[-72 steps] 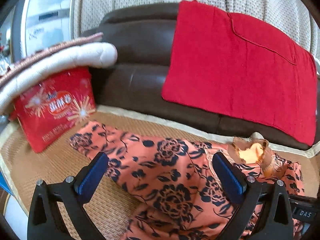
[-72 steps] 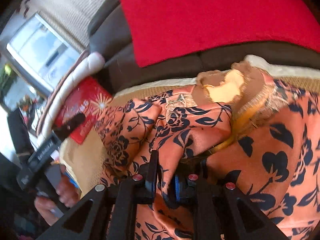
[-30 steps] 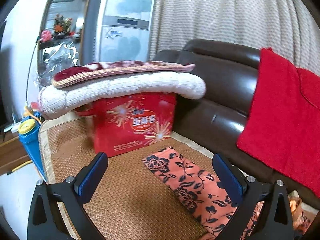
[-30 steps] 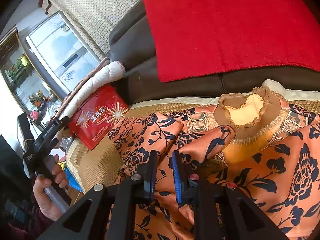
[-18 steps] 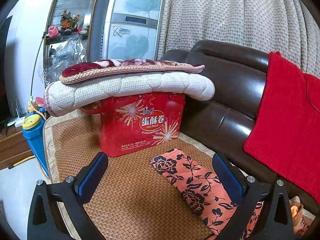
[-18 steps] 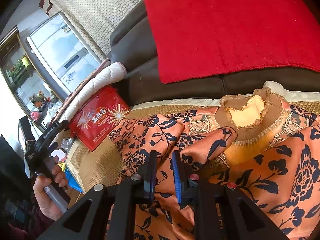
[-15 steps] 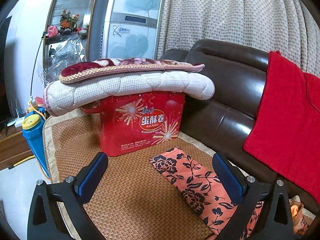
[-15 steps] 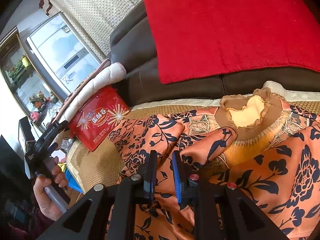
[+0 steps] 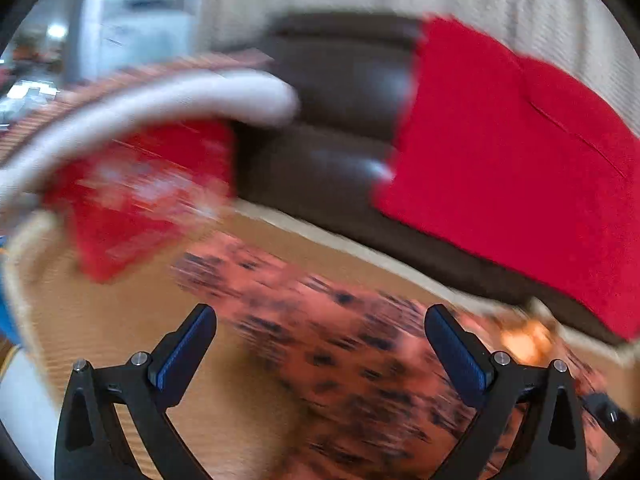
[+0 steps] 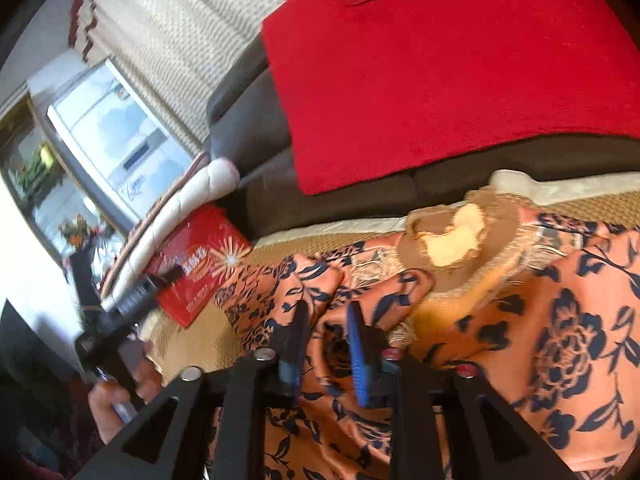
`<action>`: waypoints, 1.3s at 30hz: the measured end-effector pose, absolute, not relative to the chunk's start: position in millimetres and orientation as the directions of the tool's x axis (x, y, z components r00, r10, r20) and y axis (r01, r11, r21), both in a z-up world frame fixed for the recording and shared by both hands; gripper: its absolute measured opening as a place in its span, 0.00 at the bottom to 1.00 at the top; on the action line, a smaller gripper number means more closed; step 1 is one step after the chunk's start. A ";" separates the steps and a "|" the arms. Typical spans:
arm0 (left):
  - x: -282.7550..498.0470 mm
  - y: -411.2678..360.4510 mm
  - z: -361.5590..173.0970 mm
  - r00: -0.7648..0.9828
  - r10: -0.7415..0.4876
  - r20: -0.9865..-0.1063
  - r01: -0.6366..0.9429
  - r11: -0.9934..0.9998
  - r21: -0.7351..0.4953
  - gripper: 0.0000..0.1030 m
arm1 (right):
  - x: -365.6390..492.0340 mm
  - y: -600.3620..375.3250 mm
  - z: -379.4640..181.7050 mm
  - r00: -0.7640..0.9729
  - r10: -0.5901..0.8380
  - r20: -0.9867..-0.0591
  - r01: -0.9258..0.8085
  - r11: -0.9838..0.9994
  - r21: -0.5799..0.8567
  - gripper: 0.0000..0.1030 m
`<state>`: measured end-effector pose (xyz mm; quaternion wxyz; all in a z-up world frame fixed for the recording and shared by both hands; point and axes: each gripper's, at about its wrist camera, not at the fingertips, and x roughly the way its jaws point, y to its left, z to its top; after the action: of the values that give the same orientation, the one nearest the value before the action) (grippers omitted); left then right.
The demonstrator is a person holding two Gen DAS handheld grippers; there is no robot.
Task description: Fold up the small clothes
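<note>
An orange garment with dark blue flowers [image 10: 560, 320] lies on a woven mat [image 10: 192, 340], its tan collar [image 10: 452, 240] toward the sofa. My right gripper [image 10: 327, 308] sits low over a folded sleeve. Its jaws are opening, and the fabric fold lies loose between the pads without being pressed. My left gripper [image 9: 319, 314] stands wide open above the mat, with the garment's sleeve [image 9: 340, 344] blurred ahead of it and nothing between its fingers. The right wrist view also shows the left gripper [image 10: 120, 312] at the left, held by a hand [image 10: 120, 392].
A red tin box [image 9: 132, 200] stands at the mat's far left with a white quilted pad [image 9: 160, 108] on top. The brown sofa back [image 9: 340, 120] rises behind the mat, draped with a red cloth [image 9: 520, 160].
The left gripper has swung right and down toward the garment, and its view is now blurred. The right gripper's jaws have parted from the sleeve fold they pinched.
</note>
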<state>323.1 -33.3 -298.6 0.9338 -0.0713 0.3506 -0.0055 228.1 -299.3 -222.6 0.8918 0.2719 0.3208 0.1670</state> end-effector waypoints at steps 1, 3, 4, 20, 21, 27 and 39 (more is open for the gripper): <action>329.2 -45.8 -306.3 0.716 -0.131 -0.686 0.019 0.986 -0.168 1.00 | 225.8 -307.0 -223.1 0.747 0.464 -0.476 -0.107 0.791 0.603 0.36; 337.9 -66.6 -321.1 0.642 -0.224 -0.733 0.090 0.972 -0.218 1.00 | 220.7 -321.4 -223.3 0.765 0.447 -0.464 -0.080 0.781 0.620 0.81; 340.9 -76.3 -327.0 0.614 -0.254 -0.747 0.115 0.965 -0.234 1.00 | 215.0 -331.5 -222.6 0.786 0.430 -0.444 -0.065 0.771 0.633 0.83; 371.2 -142.2 -391.7 0.371 -0.401 -0.837 0.210 0.915 -0.345 0.51 | 150.5 -409.5 -246.1 0.823 0.321 -0.469 0.192 0.621 0.760 0.78; 374.2 -141.7 -394.8 0.348 -0.437 -0.830 0.212 0.899 -0.384 0.47 | 149.5 -417.2 -248.4 0.824 0.308 -0.476 0.211 0.611 0.763 0.77; 382.1 -144.3 -405.9 0.316 -0.459 -0.830 0.190 0.888 -0.418 0.59 | 151.8 -440.5 -265.8 0.805 0.315 -0.503 0.274 0.554 0.786 0.77; 365.4 -127.1 -383.5 0.435 -0.587 -0.683 0.178 0.800 -0.573 0.07 | 150.2 -465.4 -292.9 0.773 0.297 -0.561 0.374 0.501 0.780 0.68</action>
<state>365.4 -127.1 -383.5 0.8196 -0.2136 0.4777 -0.2333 150.2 -465.4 -292.9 0.7984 0.4988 0.3364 -0.0240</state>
